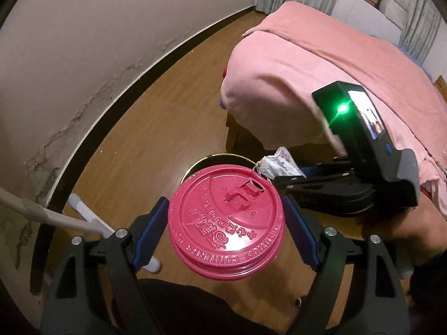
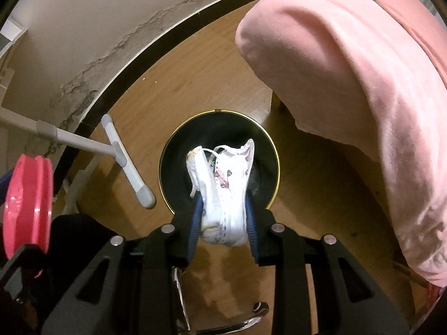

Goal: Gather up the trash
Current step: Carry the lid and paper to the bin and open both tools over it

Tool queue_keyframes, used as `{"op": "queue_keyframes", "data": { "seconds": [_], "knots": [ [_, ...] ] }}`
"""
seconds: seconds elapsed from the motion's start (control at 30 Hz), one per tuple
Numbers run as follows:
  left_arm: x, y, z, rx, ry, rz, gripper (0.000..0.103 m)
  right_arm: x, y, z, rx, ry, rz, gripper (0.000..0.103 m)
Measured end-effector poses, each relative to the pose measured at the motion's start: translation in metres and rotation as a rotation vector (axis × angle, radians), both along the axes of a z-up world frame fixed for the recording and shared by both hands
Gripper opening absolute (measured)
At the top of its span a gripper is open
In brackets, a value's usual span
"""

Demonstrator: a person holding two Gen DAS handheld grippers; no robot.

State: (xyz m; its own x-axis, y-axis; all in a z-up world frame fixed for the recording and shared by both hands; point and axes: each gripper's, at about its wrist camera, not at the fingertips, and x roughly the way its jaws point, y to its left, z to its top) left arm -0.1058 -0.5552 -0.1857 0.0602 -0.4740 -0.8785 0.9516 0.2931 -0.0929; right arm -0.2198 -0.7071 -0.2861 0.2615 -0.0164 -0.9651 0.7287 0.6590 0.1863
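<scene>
- One white rack foot [image 2: 127,164], a T-shaped tube with grey end caps, lies on the wooden floor [image 2: 195,83] just left of the bin [image 2: 275,150]; one more leg runs off to the wall [image 2: 83,28].
- One pink cup lid [image 1: 227,220] sits between the blue pads of the left gripper [image 1: 226,223], which stand wide apart with a pad against each side of its rim. The lid faces flat toward the camera, its raised lettering upside down and the sip tab pointing toward the bin. From the right wrist view the same lid shows edge-on, left of the bin and apart from it; whether it is one lid or a stack of two I cannot tell.
- One round black bin with a gold rim stands on the floor, open mouth upward. In the left wrist view the lid covers most of it.
- One crumpled white face mask [image 2: 223,192], with small printed marks and loose ear loops, is between the pads of the right gripper [image 2: 223,217], directly above the bin's mouth. The jaws are only partly apart and both pads touch the mask's sides. Its long axis runs along the fingers, the free end pointing down into the bin.
- One pink blanket [image 2: 349,83] hangs over a bed corner just right of the bin.
</scene>
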Motion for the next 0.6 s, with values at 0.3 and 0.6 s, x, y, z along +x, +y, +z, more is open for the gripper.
{"op": "queue_keyframes", "data": {
  "seconds": [0.3,0.6],
  "knots": [
    [0.009,-0.017,-0.026,0.054,0.032,-0.002,0.080,-0.006,-0.008,0.005,-0.016,-0.030,-0.054,0.061],
    [0.014,-0.045,-0.065,0.101,0.092,0.000,0.082,-0.029,-0.027,0.010,-0.017,-0.044,-0.178,0.067]
  ]
}}
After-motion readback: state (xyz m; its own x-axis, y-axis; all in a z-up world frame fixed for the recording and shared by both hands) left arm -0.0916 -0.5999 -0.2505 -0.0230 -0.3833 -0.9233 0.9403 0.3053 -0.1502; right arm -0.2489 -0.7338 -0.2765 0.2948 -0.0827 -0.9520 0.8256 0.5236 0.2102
